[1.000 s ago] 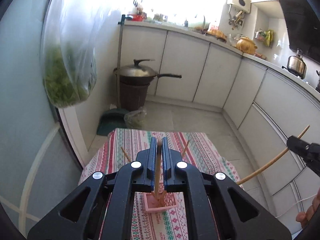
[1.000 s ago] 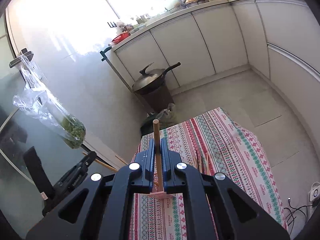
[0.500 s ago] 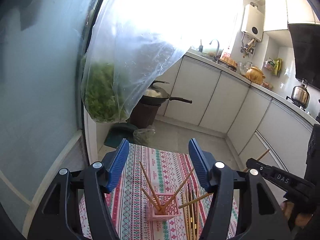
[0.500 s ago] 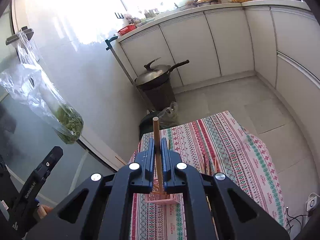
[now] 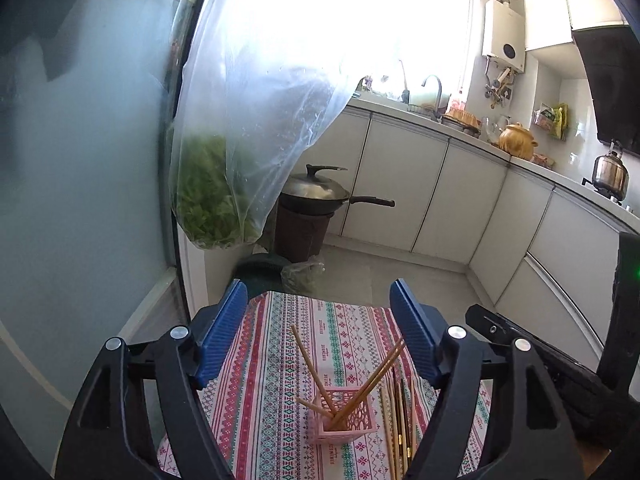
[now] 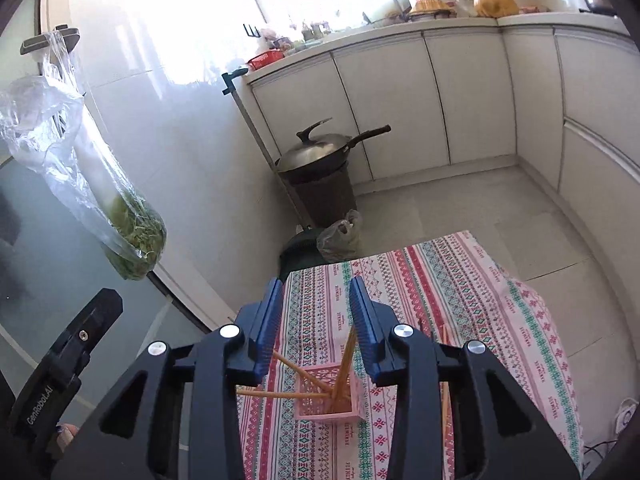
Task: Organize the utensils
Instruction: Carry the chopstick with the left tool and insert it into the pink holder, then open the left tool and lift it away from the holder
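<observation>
Both tools, left point(image 5: 318, 334) and right point(image 6: 316, 316), hang released above the holder point(image 5: 346, 410), and the loose chopsticks point(image 5: 398, 420) lie lengthwise just right of it, probably nearer the right tool.

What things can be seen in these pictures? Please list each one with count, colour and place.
holder: one, pink, on the cloth
chopsticks in holder: several, tan, leaning outward
loose chopsticks: a few, tan and dark, flat on the cloth right of the holder
cloth: one, striped red, green, white, covering the table
wok: one, dark, lidded, on a brown bin
bag: one, clear, greens inside, hanging left
left gripper: open, above the holder
right gripper: open, above the holder
</observation>
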`<act>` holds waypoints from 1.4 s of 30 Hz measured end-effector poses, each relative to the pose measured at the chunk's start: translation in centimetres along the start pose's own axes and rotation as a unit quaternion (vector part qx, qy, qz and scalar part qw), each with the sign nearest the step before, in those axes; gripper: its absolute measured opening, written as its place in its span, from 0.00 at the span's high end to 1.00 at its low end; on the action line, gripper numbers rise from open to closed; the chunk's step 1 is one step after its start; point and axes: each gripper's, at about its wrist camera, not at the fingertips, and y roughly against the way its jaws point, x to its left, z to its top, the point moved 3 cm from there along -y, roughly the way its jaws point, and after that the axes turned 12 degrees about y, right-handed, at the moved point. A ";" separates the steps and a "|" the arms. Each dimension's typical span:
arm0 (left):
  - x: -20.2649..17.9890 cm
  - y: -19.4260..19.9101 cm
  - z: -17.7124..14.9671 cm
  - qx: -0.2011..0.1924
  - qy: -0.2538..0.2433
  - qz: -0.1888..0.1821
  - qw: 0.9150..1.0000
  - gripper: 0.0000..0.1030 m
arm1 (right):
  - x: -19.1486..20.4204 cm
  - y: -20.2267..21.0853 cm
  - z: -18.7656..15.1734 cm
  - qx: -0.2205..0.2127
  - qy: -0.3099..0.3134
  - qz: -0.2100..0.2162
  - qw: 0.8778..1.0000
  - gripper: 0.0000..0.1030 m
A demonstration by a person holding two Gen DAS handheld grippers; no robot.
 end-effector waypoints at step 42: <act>-6.9 -1.9 -7.4 0.074 -0.114 0.009 0.991 0.07 | -10.8 8.6 -5.4 -0.001 -0.056 -0.157 0.986 0.07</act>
